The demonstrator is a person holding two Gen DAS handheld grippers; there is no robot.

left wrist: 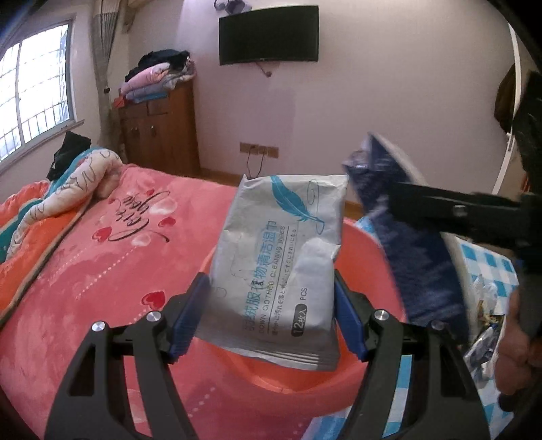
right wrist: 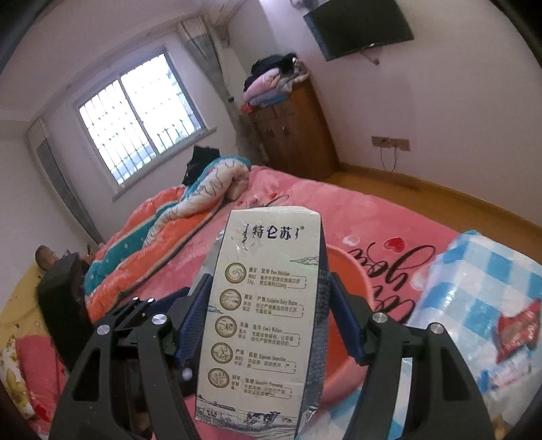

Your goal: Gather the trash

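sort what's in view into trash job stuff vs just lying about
Job:
- wipes pack, in left gripper
- milk carton, in right gripper
- basin
- red wrapper

Lying about:
- quilt
- folded clothes on cabinet
- TV

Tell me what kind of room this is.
A bedroom, most likely: a wide bed under a pink heart-patterned blanket, a brown wooden cabinet topped with folded bedding, and a black flat television mounted on the wall.

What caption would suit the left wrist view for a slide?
Left gripper holds a wet-wipes pack above the pink basin on the bed.
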